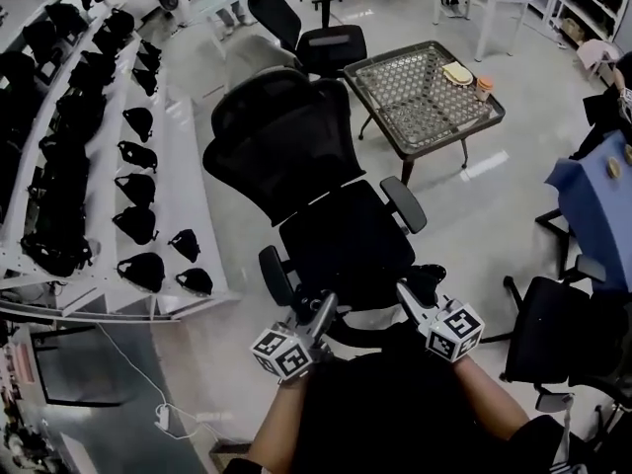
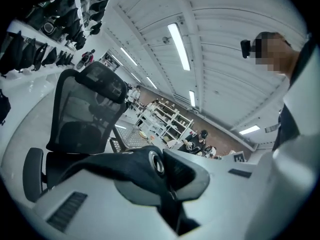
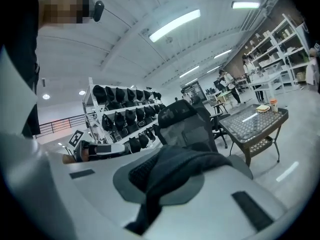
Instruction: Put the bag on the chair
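Observation:
A black mesh office chair (image 1: pixel 341 240) stands right in front of me, its seat facing me and its tall back (image 1: pixel 281 141) on the far side. Both grippers are close to my body at the seat's near edge. The left gripper (image 1: pixel 324 309) is shut on a black strap of the bag (image 2: pixel 125 164) that has a metal ring (image 2: pixel 157 163). The right gripper (image 1: pixel 403 292) is shut on a thick black fold of the bag (image 3: pixel 185 166). The bag's dark bulk (image 1: pixel 380 363) hangs between the grippers. It is hard to tell apart from my dark clothes.
White shelves (image 1: pixel 183 196) with several black bags run along the left. A woven metal table (image 1: pixel 425 92) with a plate and a cup stands beyond the chair. More office chairs stand behind it (image 1: pixel 306 28) and at the right (image 1: pixel 558 334), where a blue thing (image 1: pixel 597 200) sits.

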The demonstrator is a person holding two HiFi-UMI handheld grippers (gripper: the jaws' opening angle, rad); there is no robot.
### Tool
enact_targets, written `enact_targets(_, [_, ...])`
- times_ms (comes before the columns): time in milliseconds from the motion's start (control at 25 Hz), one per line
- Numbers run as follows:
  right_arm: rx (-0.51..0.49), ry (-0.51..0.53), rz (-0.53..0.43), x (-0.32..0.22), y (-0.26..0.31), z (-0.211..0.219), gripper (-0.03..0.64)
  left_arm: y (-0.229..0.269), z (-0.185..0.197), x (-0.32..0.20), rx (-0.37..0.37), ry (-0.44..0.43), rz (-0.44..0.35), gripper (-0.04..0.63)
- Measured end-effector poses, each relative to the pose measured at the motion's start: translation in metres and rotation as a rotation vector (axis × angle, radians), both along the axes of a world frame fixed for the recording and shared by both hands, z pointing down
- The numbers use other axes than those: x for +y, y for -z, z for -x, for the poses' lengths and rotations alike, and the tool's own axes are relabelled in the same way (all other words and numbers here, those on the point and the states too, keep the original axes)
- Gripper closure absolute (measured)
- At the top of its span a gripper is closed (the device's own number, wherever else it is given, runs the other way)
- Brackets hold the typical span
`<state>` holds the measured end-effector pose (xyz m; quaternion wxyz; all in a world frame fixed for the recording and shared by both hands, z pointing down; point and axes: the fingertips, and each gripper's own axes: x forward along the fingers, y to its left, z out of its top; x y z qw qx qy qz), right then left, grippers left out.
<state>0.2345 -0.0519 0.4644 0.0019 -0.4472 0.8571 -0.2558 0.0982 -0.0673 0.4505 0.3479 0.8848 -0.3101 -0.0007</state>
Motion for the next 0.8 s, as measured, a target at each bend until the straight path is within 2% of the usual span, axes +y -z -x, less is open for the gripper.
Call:
enact_targets(400, [-0.008, 0.192, 0.027, -0.061, -0.015, 0.008, 0.617, -0.015, 0.005, -0.033, -0.040, 0.187, 0.031, 0.565])
enact_targets(560, [-0.012, 0.207, 0.071, -0.087, -0.024, 0.011, 0.617, -0.023, 0.012, -0.044, -0.050, 0.225, 0.028, 0.564])
enact_targets(800, [0.007, 0.203, 0.100, -0.123, -0.043, 0.023, 0.617, -0.044, 0.027, -0.068, -0.013, 0.241, 0.057, 0.563])
